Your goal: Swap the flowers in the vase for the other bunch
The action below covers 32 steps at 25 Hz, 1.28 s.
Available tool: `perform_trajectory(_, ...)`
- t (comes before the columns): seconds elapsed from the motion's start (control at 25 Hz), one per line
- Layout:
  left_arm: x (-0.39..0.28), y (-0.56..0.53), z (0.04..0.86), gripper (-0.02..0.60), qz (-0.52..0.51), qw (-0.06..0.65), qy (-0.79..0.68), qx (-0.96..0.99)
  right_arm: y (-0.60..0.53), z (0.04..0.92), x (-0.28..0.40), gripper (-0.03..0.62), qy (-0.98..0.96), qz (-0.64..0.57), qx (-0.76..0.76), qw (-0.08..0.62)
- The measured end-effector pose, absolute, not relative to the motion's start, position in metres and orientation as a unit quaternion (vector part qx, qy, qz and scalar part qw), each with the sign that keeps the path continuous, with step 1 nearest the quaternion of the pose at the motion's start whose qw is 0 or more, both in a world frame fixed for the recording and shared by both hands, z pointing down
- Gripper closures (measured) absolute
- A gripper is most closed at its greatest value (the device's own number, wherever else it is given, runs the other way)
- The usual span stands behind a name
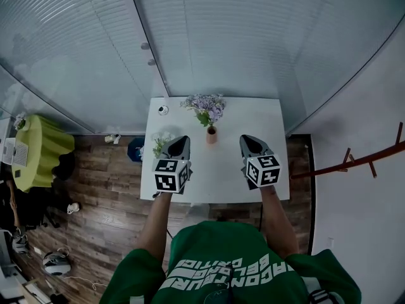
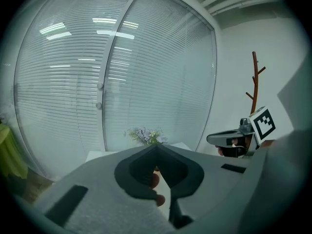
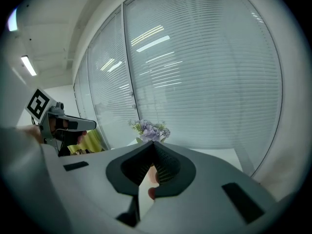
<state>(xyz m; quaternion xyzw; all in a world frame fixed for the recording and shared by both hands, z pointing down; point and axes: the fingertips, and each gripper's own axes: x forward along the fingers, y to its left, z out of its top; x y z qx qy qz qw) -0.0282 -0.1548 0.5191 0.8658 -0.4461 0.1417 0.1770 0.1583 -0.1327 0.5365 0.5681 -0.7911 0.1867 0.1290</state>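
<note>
Nearest the camera, the person's green shirt (image 1: 218, 258) fills the bottom of the head view, with both forearms reaching out over the near edge of a white table (image 1: 218, 182).

The left gripper (image 1: 180, 140) hangs above the table's left half. In its own view the two jaws are pressed together at the tip with nothing between them. The right gripper (image 1: 245, 139) hangs above the right half. Its jaws likewise meet in a closed point and pinch nothing. Neither gripper touches a flower or the vase.

Just beside the left gripper's tip, on its outer side, the white bunch (image 1: 159, 140) lies on the table near the left edge, partly hidden behind that gripper.

The small tan vase (image 1: 211, 135) stands upright between the two gripper tips and a little beyond them, clear of both. The purple flowers (image 1: 205, 107) rise from it and spread toward the far edge of the table. In each gripper view they show just above the closed jaw tips, further off.

A small round object (image 1: 162, 110) sits at the table's far left corner, well apart from the vase.

Behind the table stands a glass wall (image 1: 209, 37) with horizontal blinds.
</note>
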Motion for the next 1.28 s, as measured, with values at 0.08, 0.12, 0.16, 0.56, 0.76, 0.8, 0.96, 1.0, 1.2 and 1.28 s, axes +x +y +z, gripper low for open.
perform_trajectory(0.08, -0.029, -0.158, 0.527, 0.583, 0.146, 0.181, -0.444, 0.865, -0.138, 0.546, 0.153, 0.583, -0.795, 0.186, 0.562, 0.131)
perform_trajectory(0.12, -0.029, -0.161, 0.531, 0.582, 0.148, 0.183, -0.443, 0.865, -0.141, 0.551, 0.151, 0.583, -0.797, 0.186, 0.559, 0.133)
perform_trajectory(0.16, -0.030, -0.164, 0.535, 0.581, 0.151, 0.186, -0.441, 0.865, -0.144, 0.556, 0.148, 0.583, -0.800, 0.187, 0.555, 0.135)
perform_trajectory(0.56, -0.039, -0.189, 0.578, 0.581, 0.176, 0.226, -0.421, 0.861, -0.180, 0.608, 0.117, 0.583, -0.805, 0.203, 0.534, 0.163)
perform_trajectory(0.76, -0.043, -0.195, 0.597, 0.581, 0.186, 0.238, -0.406, 0.862, -0.192, 0.632, 0.107, 0.583, -0.805, 0.212, 0.526, 0.177)
perform_trajectory(0.8, -0.044, -0.197, 0.600, 0.583, 0.189, 0.240, -0.403, 0.863, -0.195, 0.636, 0.104, 0.583, -0.806, 0.213, 0.523, 0.176)
perform_trajectory(0.96, -0.045, -0.205, 0.610, 0.581, 0.197, 0.245, -0.392, 0.864, -0.209, 0.654, 0.096, 0.580, -0.806, 0.227, 0.518, 0.176)
perform_trajectory(1.0, -0.046, -0.206, 0.612, 0.581, 0.198, 0.247, -0.389, 0.865, -0.212, 0.660, 0.094, 0.580, -0.804, 0.230, 0.518, 0.178)
perform_trajectory(1.2, -0.052, -0.216, 0.622, 0.582, 0.203, 0.250, -0.380, 0.867, -0.230, 0.687, 0.080, 0.512, -0.803, 0.247, 0.505, 0.195)
perform_trajectory(1.28, -0.054, -0.219, 0.625, 0.581, 0.204, 0.252, -0.377, 0.868, -0.235, 0.695, 0.078, 0.486, -0.801, 0.251, 0.504, 0.203)
